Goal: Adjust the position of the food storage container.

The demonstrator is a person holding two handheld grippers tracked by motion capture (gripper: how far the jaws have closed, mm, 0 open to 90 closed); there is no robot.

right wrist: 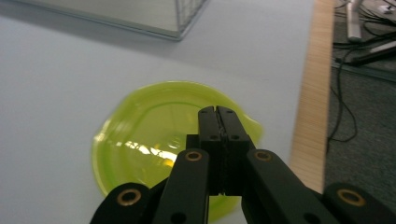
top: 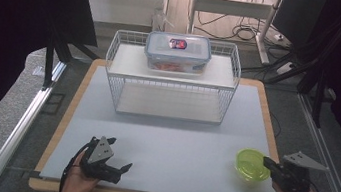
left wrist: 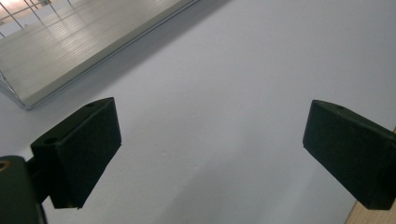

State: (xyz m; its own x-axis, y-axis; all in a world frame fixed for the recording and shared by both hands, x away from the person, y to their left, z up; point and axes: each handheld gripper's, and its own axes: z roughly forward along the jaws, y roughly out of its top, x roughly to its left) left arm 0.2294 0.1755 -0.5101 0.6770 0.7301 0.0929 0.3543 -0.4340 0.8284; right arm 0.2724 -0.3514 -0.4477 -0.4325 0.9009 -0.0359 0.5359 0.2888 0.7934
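One yellow-green bowl (top: 252, 164) is seen on the counter (top: 163, 135), near its right front corner, standing upright with its mouth facing up. It is round, so no long axis can be told; a small spout-like lip on the rim is seen toward the counter's right edge in the right gripper view. The right gripper (right wrist: 218, 116) is held just above the bowl's right rim, its jaws pressed together with nothing visible between them. One left gripper (top: 120, 170) is held low at the front left of the counter, well apart from the bowl, its jaws spread wide over bare surface. One white wire rack (top: 171, 78) stands at the back of the counter, and one clear lidded container (top: 178, 51) rests on its upper shelf.
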